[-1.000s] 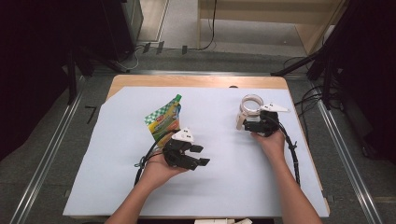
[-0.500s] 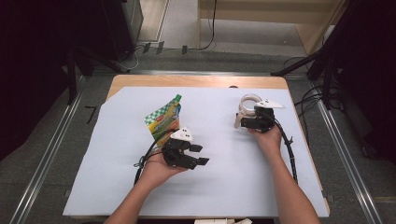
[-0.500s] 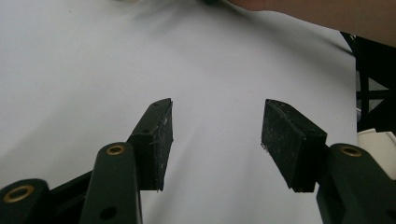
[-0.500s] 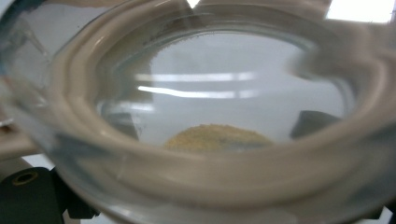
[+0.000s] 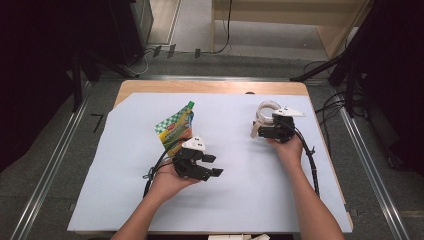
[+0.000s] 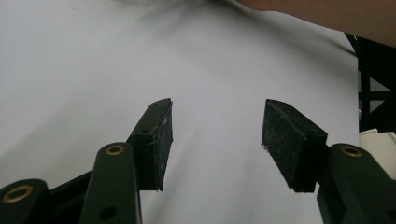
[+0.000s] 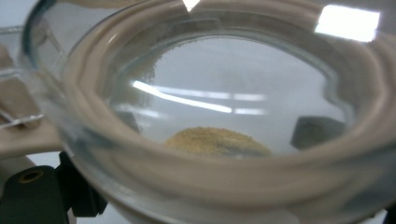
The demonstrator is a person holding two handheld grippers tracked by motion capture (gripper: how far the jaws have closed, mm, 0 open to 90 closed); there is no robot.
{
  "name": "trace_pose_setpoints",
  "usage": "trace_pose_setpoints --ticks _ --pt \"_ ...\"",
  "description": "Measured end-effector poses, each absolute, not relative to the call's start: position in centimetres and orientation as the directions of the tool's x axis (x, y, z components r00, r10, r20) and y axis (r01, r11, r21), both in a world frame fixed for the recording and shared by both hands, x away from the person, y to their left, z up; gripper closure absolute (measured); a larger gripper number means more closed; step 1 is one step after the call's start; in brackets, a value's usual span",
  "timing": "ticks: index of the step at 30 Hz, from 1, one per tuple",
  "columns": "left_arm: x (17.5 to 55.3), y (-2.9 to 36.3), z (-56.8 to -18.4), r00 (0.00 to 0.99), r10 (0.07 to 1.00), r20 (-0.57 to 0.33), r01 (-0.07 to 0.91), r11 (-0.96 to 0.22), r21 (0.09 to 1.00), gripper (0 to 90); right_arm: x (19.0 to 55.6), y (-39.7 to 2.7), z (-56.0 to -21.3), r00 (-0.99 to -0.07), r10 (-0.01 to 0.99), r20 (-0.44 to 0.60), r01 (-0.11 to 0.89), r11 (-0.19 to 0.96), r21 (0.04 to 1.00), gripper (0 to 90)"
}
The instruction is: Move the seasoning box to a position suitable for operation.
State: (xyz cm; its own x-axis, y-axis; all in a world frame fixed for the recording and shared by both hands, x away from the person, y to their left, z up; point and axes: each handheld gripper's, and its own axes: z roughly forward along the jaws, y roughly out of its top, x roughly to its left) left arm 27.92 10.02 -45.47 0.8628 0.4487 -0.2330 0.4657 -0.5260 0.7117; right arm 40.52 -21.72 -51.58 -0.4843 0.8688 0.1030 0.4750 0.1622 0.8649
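Jar (image 5: pixel 265 114): a small clear one with a cream rim, sitting at the right gripper (image 5: pixel 261 132), whose tips reach it in the high view. The right gripper view looks into the jar's mouth (image 7: pixel 219 107), where a small heap of tan powder (image 7: pixel 217 141) lies against the glass; dark pads show through the wall on both sides, so the jaws grip it. Its long axis appears to run along those jaws. The left gripper (image 6: pixel 215 140) hangs open over bare white sheet (image 6: pixel 93 70), and a green pouch (image 5: pixel 175 131) leans just behind it, cap pointing away from the person. Open sheet lies between the grippers; the table edge (image 5: pixel 210 86) is beyond the jar.
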Motion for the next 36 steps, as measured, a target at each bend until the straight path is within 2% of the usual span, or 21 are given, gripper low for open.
trace_pose_setpoints --ticks 15,36 --pt "27.9 10.1 -45.4 0.861 0.45 -0.237 0.47 -0.526 0.709 43.7 38.8 -21.5 -50.0 -0.517 0.848 0.113 0.478 0.177 0.86 12.3" --pt "28.0 10.2 -45.5 0.858 0.454 -0.241 0.476 -0.525 0.706 43.4 34.7 -20.6 -48.8 -0.586 0.802 0.118 0.459 0.209 0.864 12.3"
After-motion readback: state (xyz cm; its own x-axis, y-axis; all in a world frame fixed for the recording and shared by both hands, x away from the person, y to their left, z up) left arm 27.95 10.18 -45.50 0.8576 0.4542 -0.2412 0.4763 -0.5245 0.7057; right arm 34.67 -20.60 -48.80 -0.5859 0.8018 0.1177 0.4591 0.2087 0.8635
